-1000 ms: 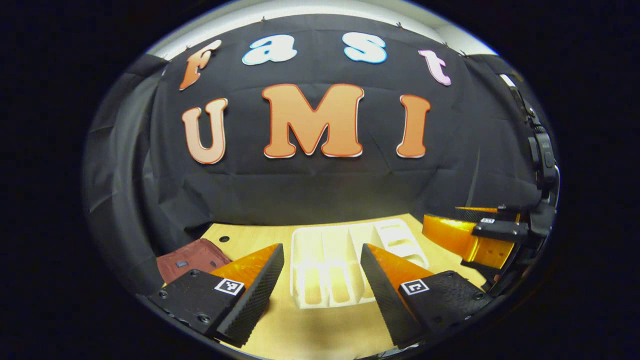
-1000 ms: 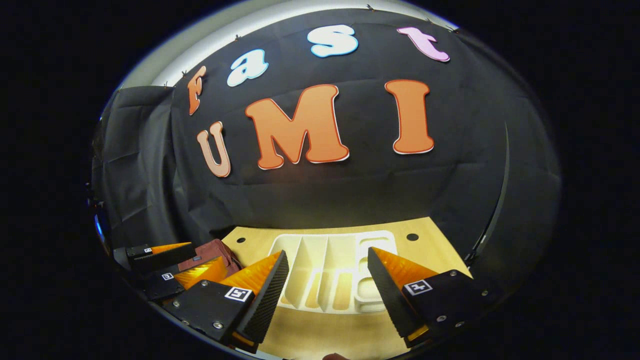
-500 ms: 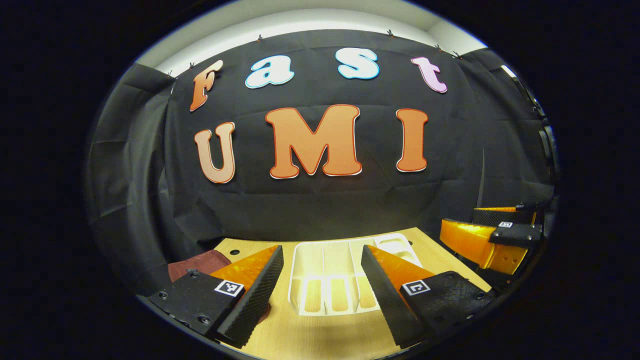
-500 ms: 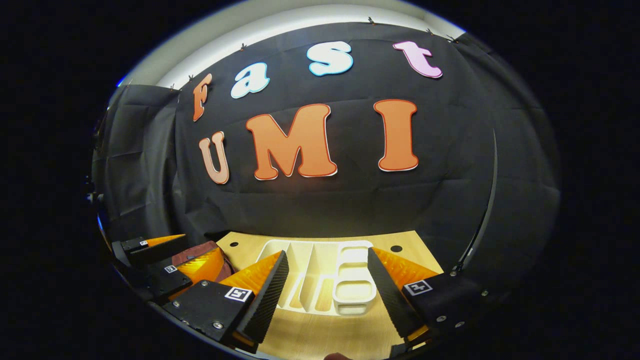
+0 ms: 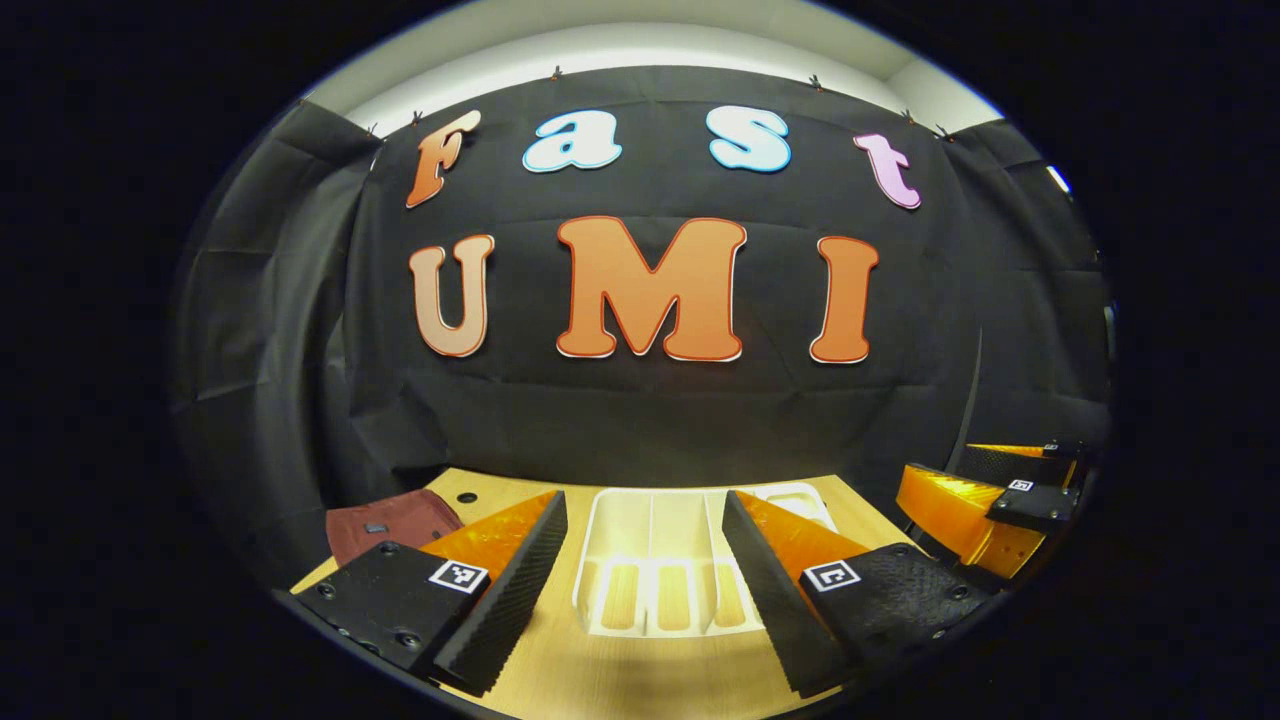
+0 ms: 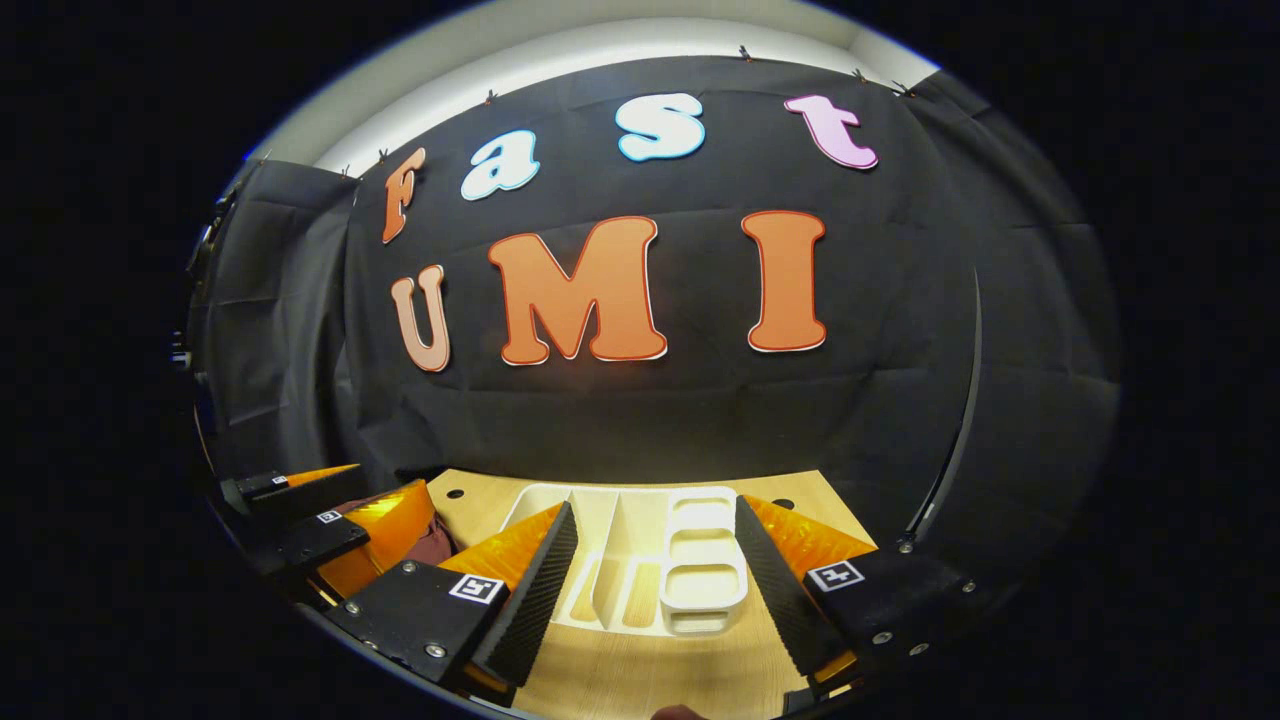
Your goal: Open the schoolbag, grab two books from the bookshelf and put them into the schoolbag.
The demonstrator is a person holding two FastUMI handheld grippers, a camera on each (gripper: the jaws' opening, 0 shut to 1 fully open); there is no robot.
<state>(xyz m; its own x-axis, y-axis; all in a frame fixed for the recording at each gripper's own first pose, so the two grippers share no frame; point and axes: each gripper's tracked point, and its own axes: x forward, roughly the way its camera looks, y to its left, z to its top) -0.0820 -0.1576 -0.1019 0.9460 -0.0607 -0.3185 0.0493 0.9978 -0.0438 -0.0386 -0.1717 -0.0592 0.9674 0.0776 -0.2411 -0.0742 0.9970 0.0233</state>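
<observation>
Both hand-held grippers, left and right, hover wide open and hold nothing; a white bookshelf lies on the table ahead. A dark red schoolbag sits at the far left.

A recording booth: black cloth wall, wooden table.

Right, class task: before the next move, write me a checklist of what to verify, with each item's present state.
1. Left tool open, holding nothing: ok.
2. Right tool open, holding nothing: ok.
3. Schoolbag lying on the table, left of the white rack: ok.
4. Schoolbag opened: cannot tell, since just one corner is in sight.
5. Books ready in the white rack: not ok, its visible slots look empty.
</observation>
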